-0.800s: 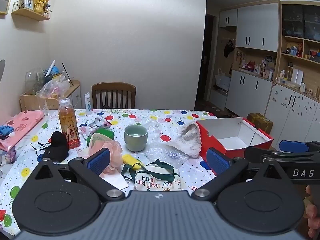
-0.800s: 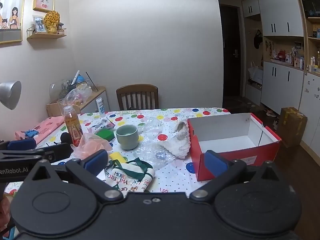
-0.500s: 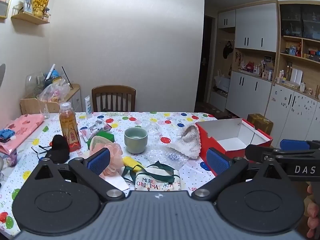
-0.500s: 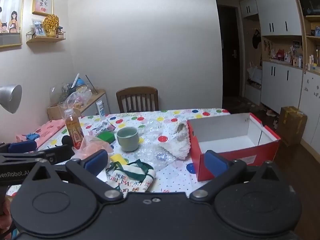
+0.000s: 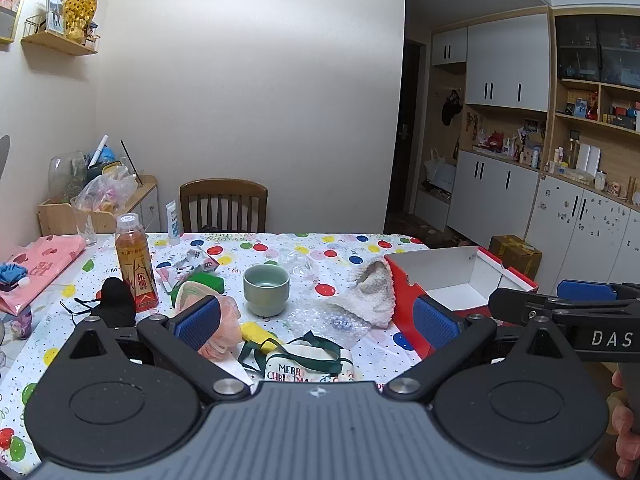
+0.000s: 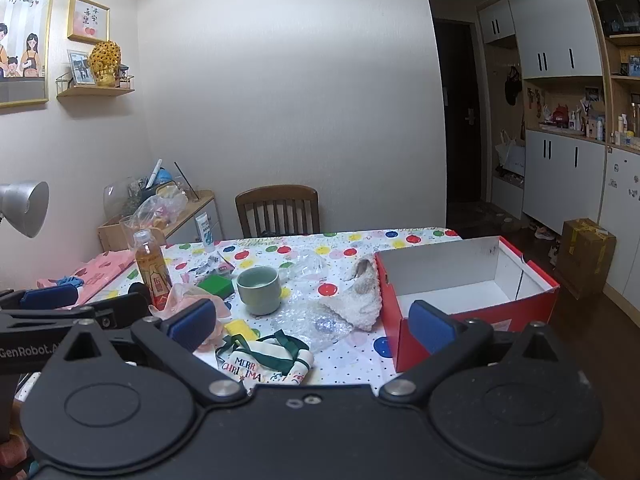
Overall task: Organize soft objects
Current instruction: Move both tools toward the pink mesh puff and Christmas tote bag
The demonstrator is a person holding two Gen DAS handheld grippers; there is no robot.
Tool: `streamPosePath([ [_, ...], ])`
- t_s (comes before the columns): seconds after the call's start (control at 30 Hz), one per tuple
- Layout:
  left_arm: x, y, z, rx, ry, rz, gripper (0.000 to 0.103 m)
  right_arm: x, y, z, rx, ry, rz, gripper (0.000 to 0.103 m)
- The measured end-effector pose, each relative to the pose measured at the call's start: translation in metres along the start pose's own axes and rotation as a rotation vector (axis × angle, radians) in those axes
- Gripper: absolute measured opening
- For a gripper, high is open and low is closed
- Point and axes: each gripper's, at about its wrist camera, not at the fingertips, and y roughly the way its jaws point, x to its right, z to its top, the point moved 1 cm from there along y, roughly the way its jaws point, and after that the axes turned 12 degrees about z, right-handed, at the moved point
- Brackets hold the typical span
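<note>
Both grippers hover open and empty at the table's near edge. My left gripper point(image 5: 316, 322) frames a Christmas cloth bag point(image 5: 308, 364), a pink mesh puff point(image 5: 224, 328) and a white fluffy towel point(image 5: 372, 296). A black soft item point(image 5: 116, 300) lies at the left. My right gripper point(image 6: 312, 322) sits above the same bag point(image 6: 264, 358), with the towel point(image 6: 360, 300) beside the open red shoebox point(image 6: 472, 288), which looks empty. The box also shows in the left wrist view point(image 5: 452, 276).
The spotted table point(image 5: 332, 248) also holds a green cup point(image 5: 266, 290), a tea bottle point(image 5: 136, 268), bubble wrap point(image 5: 328, 320), a green block point(image 5: 206, 282), a yellow item point(image 5: 256, 332) and pink cloth point(image 5: 40, 264). A wooden chair point(image 5: 223, 204) stands behind.
Both grippers have drawn back and risen slightly, so the table objects sit a little lower and farther in view. Nothing was grasped or moved.
</note>
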Motion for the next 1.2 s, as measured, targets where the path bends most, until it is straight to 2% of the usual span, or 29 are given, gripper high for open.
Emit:
streamPosePath([
  [0.67, 0.002, 0.006, 0.002, -0.021, 0.009, -0.019, 0.103, -0.001, -0.004, 0.001, 0.007, -0.010, -0.018, 0.103],
  [1.2, -0.012, 0.001, -0.004, -0.049, -0.007, 0.036, 0.103, -0.009, 0.006, 0.000, -0.030, -0.012, 0.015, 0.103],
])
